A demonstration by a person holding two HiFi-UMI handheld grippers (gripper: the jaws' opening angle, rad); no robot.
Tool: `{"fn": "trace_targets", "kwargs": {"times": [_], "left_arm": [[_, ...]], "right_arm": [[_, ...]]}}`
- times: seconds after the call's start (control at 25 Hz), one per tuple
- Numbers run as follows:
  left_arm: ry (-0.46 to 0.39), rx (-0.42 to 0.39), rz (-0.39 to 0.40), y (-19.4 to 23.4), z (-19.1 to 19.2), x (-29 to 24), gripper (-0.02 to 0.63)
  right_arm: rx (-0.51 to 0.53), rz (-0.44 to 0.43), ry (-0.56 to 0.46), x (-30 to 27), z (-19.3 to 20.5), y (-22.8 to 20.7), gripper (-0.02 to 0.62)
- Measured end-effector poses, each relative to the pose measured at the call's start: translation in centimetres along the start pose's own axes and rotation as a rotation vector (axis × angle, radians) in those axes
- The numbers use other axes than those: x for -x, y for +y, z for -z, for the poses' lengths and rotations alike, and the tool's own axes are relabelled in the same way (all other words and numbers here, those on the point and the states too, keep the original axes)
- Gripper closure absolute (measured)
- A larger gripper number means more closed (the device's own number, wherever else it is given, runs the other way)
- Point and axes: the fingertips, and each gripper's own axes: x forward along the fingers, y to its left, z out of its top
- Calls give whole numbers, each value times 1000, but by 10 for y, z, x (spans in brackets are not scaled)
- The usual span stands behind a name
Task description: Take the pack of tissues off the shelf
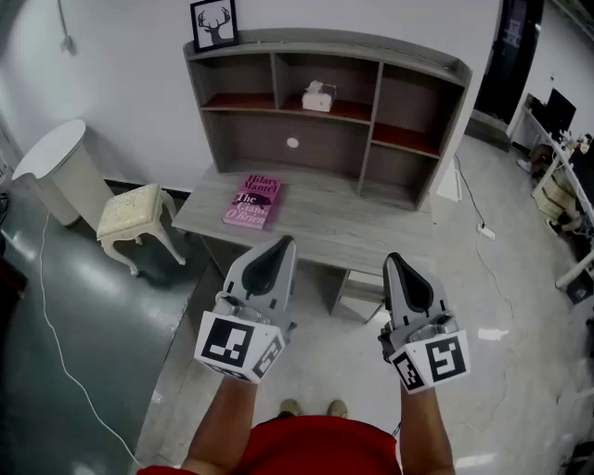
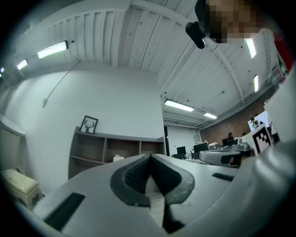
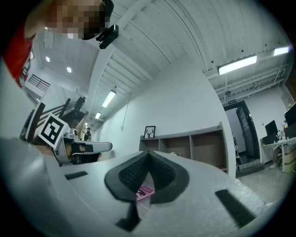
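A white pack of tissues (image 1: 317, 96) sits on the red upper shelf in the middle bay of a grey desk hutch (image 1: 419, 57). It shows small in the left gripper view as the tissue pack (image 2: 118, 158). My left gripper (image 1: 284, 245) and my right gripper (image 1: 393, 261) are held side by side in front of the desk, well short of the shelf. Both are shut with nothing between their tips. In the left gripper view my left gripper (image 2: 150, 156) has its jaws meeting at a point, and so does my right gripper (image 3: 149, 153).
A pink book (image 1: 251, 200) lies on the desk top (image 1: 353, 223). A framed deer picture (image 1: 214, 23) stands on the hutch's top left. A cream stool (image 1: 132, 214) and a white round table (image 1: 58, 165) stand left of the desk. A white cable (image 1: 58, 345) runs over the floor.
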Motion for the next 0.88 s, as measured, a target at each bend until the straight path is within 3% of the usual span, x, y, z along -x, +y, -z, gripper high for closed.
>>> {"fn": "trace_targets", "kwargs": {"times": [0.52, 0.88], "left_arm": [[-24, 20, 42, 49, 0, 18, 597], [-26, 23, 42, 77, 10, -23, 597]], "right_arm": [[-3, 27, 23, -28, 10, 48, 591], [6, 37, 26, -65, 26, 23, 591]]}}
